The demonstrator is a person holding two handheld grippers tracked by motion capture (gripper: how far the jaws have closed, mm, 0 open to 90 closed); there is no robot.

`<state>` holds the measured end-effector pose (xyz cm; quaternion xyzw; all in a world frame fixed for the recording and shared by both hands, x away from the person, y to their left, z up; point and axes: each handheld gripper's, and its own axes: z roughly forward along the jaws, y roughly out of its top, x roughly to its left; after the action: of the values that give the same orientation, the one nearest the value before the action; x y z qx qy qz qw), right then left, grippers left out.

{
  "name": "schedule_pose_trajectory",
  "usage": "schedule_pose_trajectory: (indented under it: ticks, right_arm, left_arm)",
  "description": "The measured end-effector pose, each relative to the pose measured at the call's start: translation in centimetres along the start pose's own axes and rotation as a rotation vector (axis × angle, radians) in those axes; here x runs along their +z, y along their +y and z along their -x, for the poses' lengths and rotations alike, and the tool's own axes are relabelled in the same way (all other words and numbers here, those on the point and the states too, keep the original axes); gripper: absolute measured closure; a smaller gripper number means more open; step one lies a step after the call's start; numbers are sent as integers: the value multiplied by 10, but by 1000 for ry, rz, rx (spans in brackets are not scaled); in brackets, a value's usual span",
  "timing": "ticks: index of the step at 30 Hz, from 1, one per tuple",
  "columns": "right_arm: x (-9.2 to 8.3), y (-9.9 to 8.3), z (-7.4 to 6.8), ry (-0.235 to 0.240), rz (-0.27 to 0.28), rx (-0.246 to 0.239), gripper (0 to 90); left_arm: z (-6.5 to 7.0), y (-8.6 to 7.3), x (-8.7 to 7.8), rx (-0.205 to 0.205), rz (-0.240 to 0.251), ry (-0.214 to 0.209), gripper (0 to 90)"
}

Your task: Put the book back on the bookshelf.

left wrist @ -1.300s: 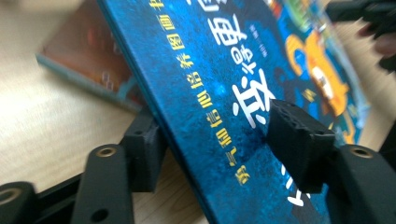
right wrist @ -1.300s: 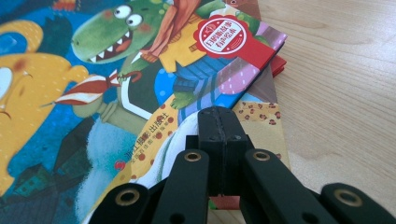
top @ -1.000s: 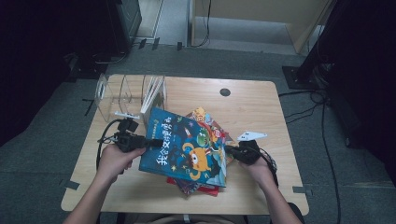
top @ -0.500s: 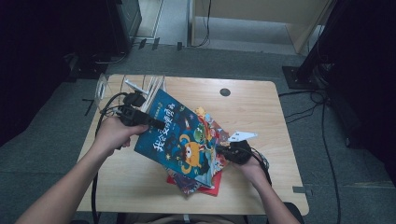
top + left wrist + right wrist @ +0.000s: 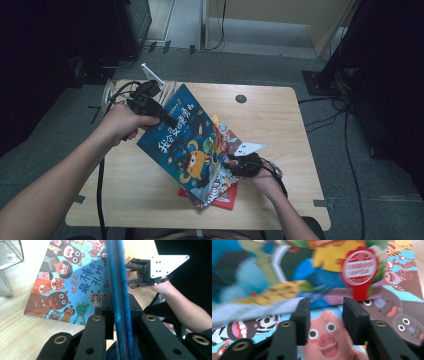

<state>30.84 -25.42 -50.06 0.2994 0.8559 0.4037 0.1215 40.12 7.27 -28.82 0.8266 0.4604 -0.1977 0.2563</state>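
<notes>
**Blue picture book lifted at one edge, stack still on the table**

So the setup is a light wooden table (image 5: 280, 125) with rounded corners and a small dark round cap (image 5: 241, 98) near its far edge, sitting on grey carpet (image 5: 50, 165). The room around it is pretty dark, with cables (image 5: 345, 130) running over the floor on the right and some pale wooden furniture (image 5: 280, 20) at the back. A clear plastic rack (image 5: 10, 255) stands at the table's far left corner.

The left gripper (image 5: 167, 120) is up off the table and pinching the blue picture book (image 5: 182, 145) at its upper left edge. In the left gripper view the book's thin blue edge runs straight up between the jaws, which have just been closing and now press on it from both sides. The book hangs tilted, with its low corner down over the stack.

Under it lies the animal picture book (image 5: 72, 277), flat on the wood, with a red book (image 5: 225, 202) peeking out at the bottom of the pile.

The right gripper (image 5: 227, 165) sits low at the stack's right side. Its jaws have just been opening and now stand apart with nothing clamped; its own view shows the pig drawing on the animal book in the gap between the pads (image 5: 303, 320), with the blue book's cover just ahead of the tips.
</notes>
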Motion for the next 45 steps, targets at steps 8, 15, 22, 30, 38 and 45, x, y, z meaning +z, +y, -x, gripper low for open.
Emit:
schedule_pose_trajectory:
  ticks: [8, 15, 22, 30, 38, 45]
  right_arm:
    - [-1, -2, 2, -14, 4, 9, 521]
    - [-3, -2, 6, -26, 1, 39, 497]
    - [-1, -3, 11, -44, 10, 48, 441]
    - [5, 2, 16, -57, 19, 93, 401]
    - [9, 6, 21, -61, 16, 80, 378]
    - [10, 6, 24, -53, 22, 94, 372]
  left_arm:
    - [5, -2, -16, 32, -8, 42, 834]
    - [8, -11, -39, 41, 29, 80, 834]
    - [5, -30, -64, 22, 72, 87, 834]
    - [0, -62, -90, -11, 99, 122, 835]
    - [-15, -89, -110, -72, 128, 176, 834]
    - [-28, -110, -126, -126, 168, 184, 834]
